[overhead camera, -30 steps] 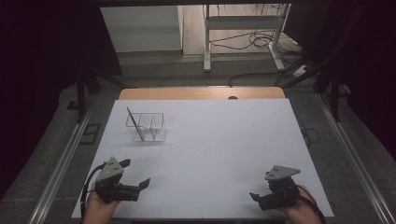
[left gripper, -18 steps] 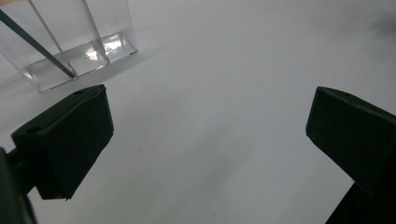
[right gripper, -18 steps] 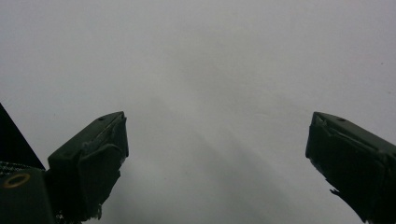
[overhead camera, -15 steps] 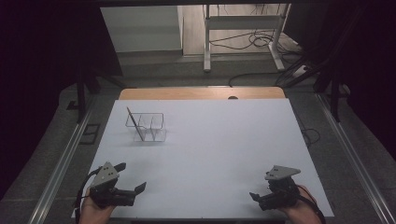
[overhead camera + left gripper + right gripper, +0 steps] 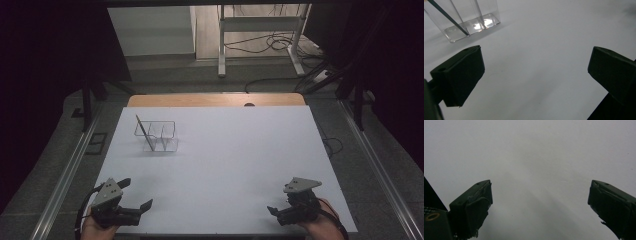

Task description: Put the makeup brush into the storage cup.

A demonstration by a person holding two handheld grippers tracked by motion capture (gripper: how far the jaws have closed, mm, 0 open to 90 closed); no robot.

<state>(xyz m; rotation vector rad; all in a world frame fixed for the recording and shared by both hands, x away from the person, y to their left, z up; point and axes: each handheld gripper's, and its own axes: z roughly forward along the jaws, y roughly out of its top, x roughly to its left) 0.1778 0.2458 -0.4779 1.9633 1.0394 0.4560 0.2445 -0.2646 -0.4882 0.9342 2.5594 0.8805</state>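
Both claws parked at the near edge, clear box waiting up left

Left claw (image 5: pixel 136 196) and right claw (image 5: pixel 272 211) both gape wide, holding nothing, hands low over the white table (image 5: pixel 240 150). The clear divided box (image 5: pixel 156 135) with a thin dark stick (image 5: pixel 143 132) leaning inside sits well ahead of the left one. I'd keep that claw wide and come in level, so the stick doesn't tip.
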